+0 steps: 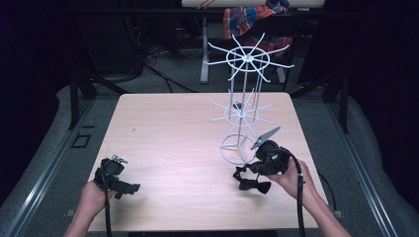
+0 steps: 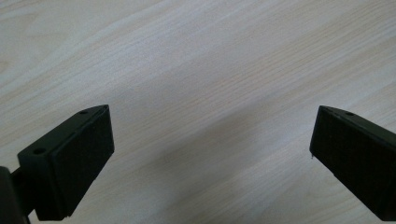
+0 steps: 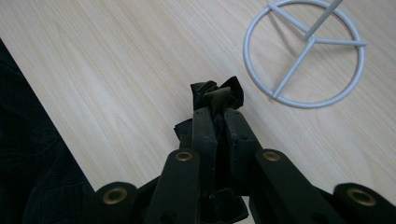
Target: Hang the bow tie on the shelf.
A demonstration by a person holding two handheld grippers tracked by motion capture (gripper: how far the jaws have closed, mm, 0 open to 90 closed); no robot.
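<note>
A small black fabric piece shaped like a bow tie (image 1: 255, 186) hangs just above the wooden table (image 1: 173, 133) near its front right. My right gripper (image 1: 242, 174) is shut on it. In the right gripper view the gripper (image 3: 215, 112) has its jaws pressed together, and a crumpled end of the black fabric (image 3: 217, 91) pokes out past the tips. A white wire rack (image 1: 244, 106) with two tiers of spokes stands just behind it, and its base ring (image 3: 303, 51) lies close ahead on the right. My left gripper (image 1: 129, 188) rests at the front left, open (image 2: 212, 135) over bare wood.
The rack's lower spokes (image 1: 241, 113) reach out over the table at mid height. The table's left front edge (image 3: 51, 121) and dark floor are close beside the right gripper. A colourful cloth (image 1: 252, 17) hangs on a stand behind the table.
</note>
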